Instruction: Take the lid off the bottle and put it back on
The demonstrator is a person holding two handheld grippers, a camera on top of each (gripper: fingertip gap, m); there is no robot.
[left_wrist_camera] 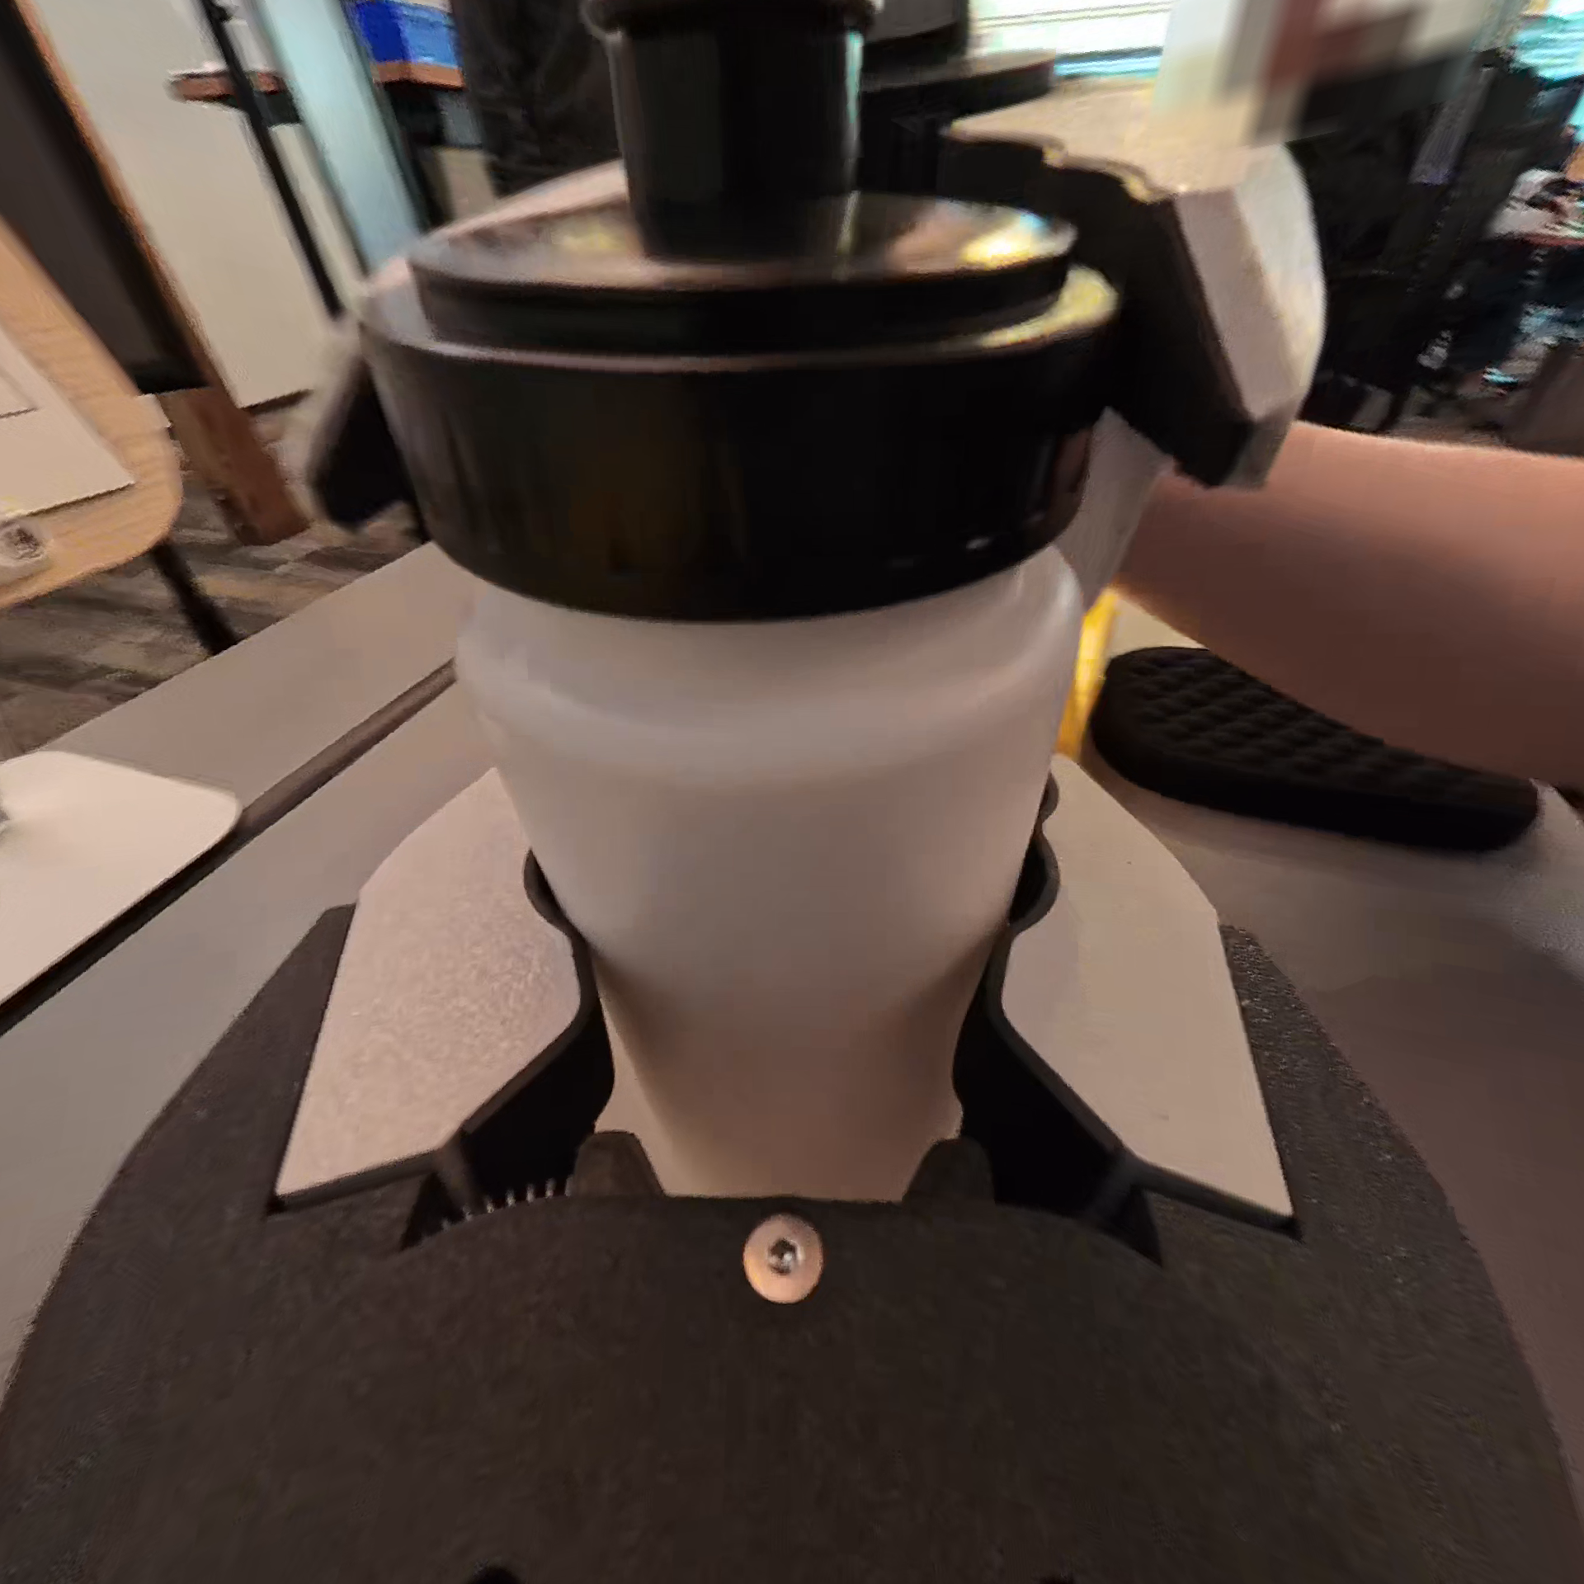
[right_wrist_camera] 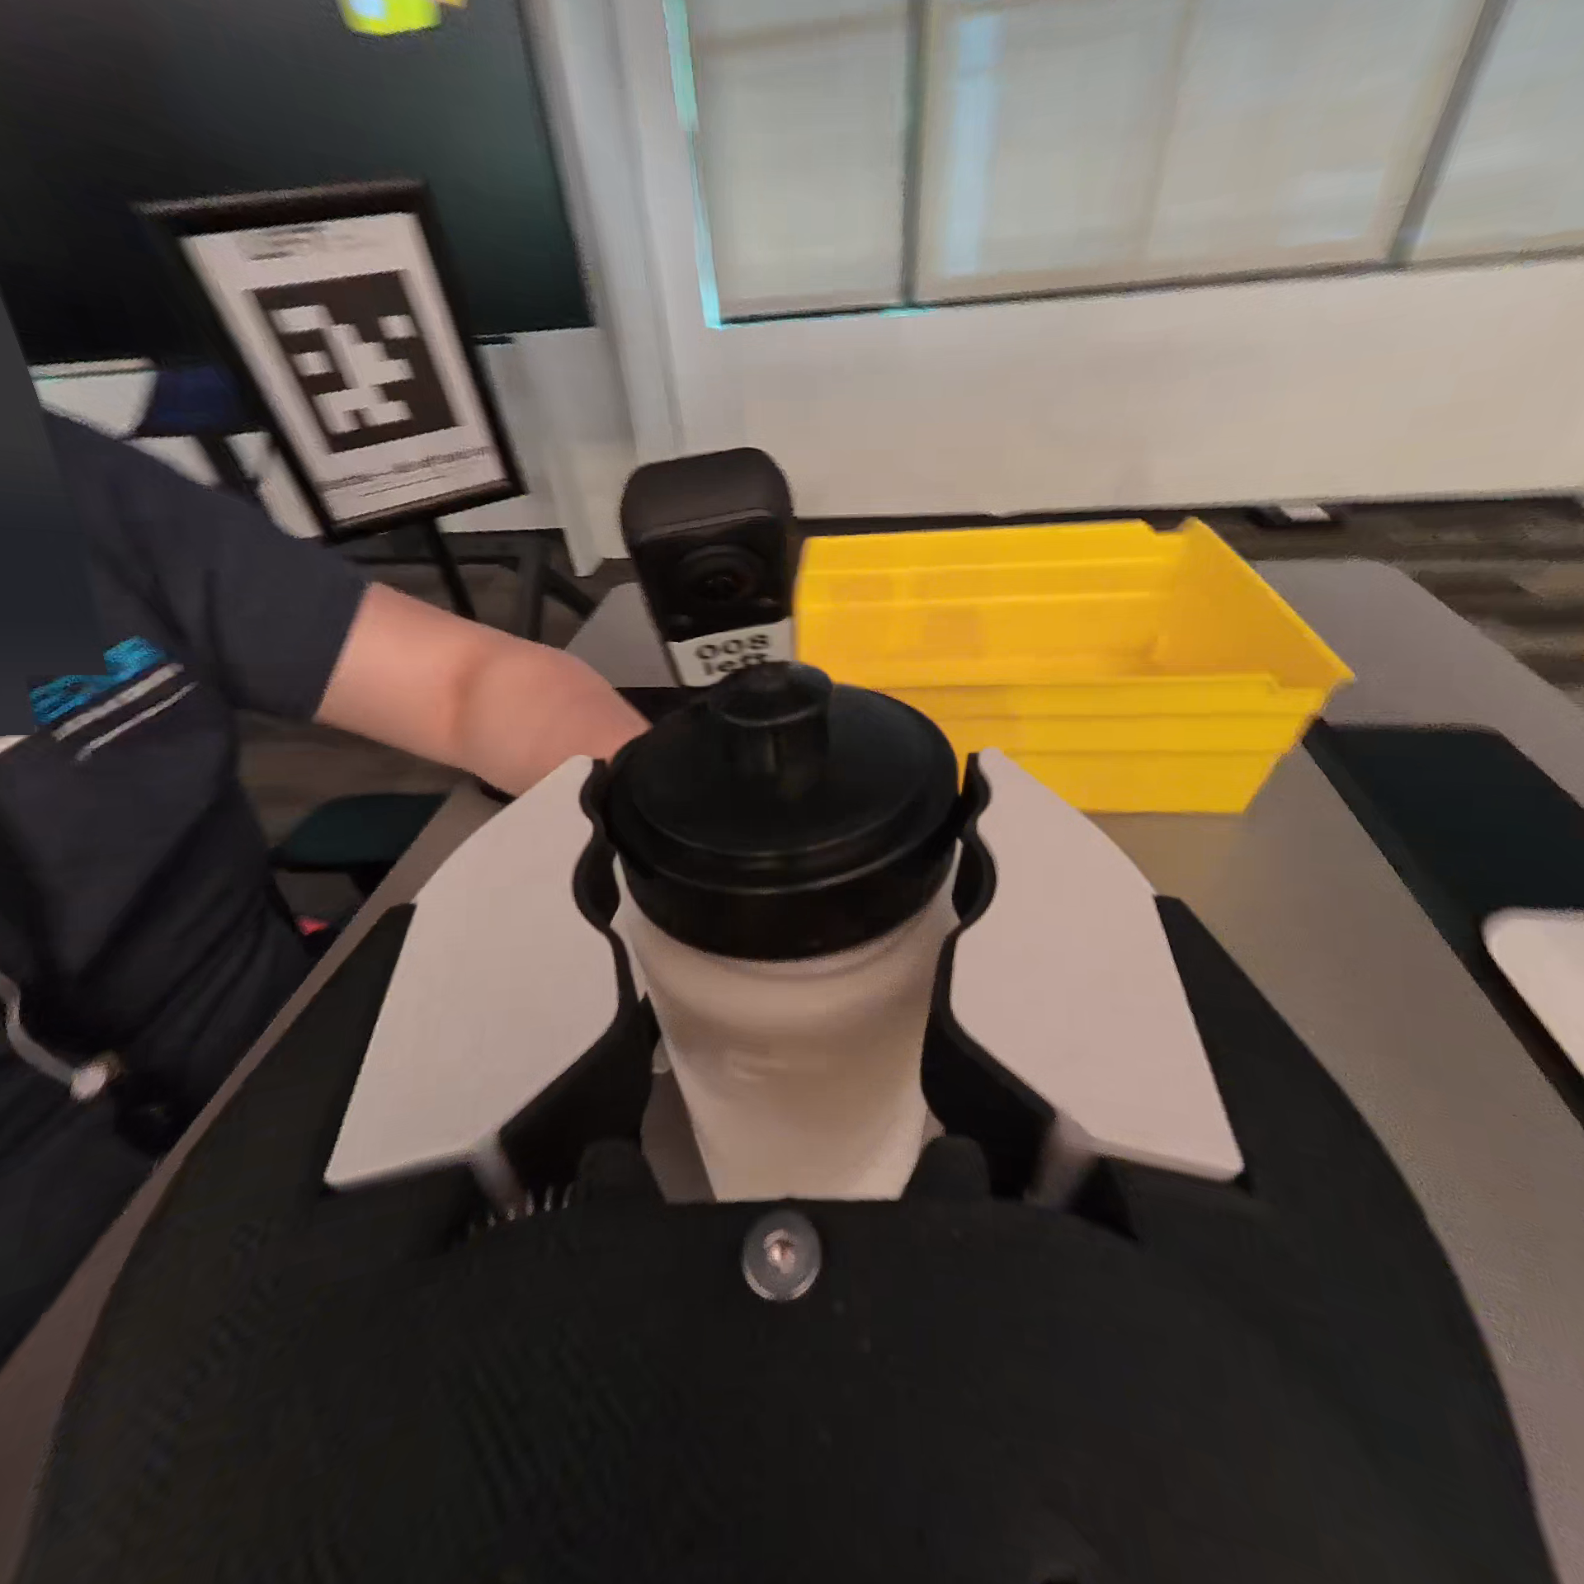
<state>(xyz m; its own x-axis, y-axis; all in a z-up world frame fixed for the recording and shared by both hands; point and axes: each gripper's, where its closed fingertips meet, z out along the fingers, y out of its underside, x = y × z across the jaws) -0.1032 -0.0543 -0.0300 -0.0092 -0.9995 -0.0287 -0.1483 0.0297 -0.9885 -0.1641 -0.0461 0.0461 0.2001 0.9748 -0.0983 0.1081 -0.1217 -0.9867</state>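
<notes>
Above the grey tabletop, left tool clamps white bottle; right tool clamps its black lid

Grey table, white wall, bright blinded windows, framed marker sign, patterned carpet

We seem to be in an office or lab space set up for recording. At the upper left of the right wrist view stands a framed fiducial marker sign on a black stand; large windows with blinds fill the upper right. A yellow plastic bin sits on a grey table at centre right. In the left wrist view we see patterned carpet at middle left and a wooden table beside it.
</notes>
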